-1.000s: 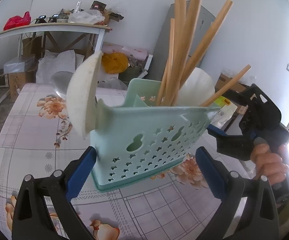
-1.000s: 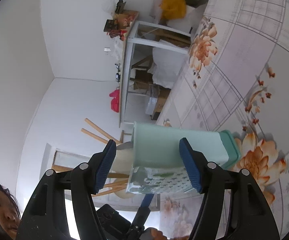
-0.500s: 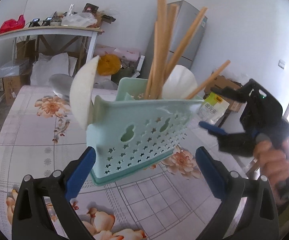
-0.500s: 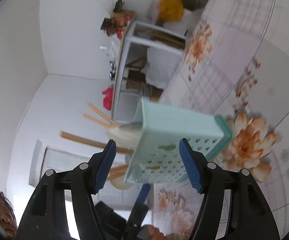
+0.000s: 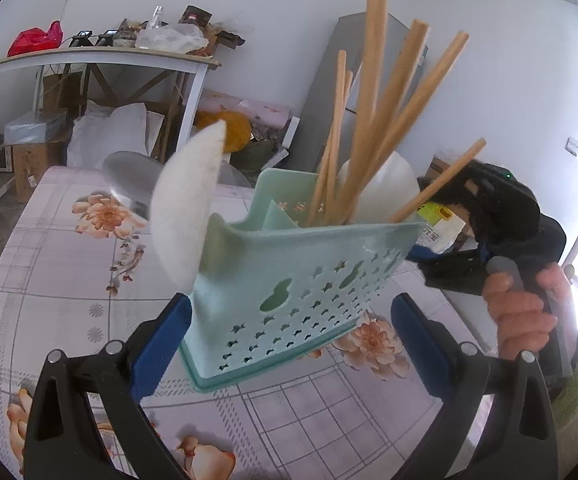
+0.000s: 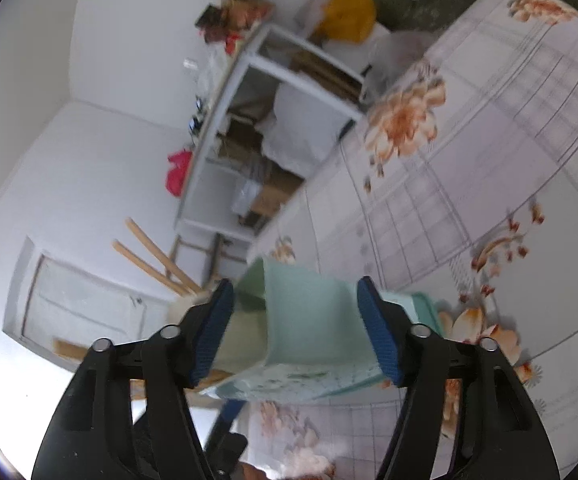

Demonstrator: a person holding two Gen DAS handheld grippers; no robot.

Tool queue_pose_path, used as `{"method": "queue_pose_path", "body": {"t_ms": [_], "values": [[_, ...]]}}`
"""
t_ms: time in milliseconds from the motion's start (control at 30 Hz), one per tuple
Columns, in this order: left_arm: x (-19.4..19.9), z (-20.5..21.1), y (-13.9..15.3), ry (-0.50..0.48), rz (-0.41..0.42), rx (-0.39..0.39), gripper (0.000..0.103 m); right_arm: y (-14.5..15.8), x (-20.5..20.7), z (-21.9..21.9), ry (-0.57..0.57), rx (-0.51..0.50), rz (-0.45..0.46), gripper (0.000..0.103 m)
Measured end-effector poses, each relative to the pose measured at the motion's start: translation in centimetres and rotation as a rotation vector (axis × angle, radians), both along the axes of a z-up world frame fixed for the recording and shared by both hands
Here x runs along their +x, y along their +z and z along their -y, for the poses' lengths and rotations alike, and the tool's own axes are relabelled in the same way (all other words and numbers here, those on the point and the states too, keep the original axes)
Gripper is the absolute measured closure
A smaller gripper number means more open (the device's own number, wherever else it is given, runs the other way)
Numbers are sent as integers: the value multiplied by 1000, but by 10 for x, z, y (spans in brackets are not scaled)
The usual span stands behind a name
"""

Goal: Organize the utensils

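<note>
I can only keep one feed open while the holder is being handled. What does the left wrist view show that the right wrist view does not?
Left wrist only: the holder's star-perforated front, a white spoon hanging at its left end, a grey fridge, and the hand holding the right gripper.

Right wrist only: a white door and the right gripper, its jaws just narrowed around the holder's plain end.

Both: the mint utensil holder, wooden chopsticks, floral tablecloth.

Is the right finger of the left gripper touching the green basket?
Apart. The left wrist view shows flowered tablecloth between that finger and the basket.
</note>
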State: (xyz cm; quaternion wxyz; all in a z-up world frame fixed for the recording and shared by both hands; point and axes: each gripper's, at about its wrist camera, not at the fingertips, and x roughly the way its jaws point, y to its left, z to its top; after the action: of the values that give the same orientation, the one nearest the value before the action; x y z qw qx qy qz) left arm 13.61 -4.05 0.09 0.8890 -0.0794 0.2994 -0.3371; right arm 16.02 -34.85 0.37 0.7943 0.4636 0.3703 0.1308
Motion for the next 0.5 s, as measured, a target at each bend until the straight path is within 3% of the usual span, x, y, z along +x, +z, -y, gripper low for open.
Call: {"method": "queue_pose_path", "body": {"t_ms": [267,500], "values": [[2,0,2,-1,-7,-6,6,6,-17,-2,-50,-56,-57,68],[-4,-6,3,8,-33,-25,6,9,-40,-8,-88,-42,-103,69]]}}
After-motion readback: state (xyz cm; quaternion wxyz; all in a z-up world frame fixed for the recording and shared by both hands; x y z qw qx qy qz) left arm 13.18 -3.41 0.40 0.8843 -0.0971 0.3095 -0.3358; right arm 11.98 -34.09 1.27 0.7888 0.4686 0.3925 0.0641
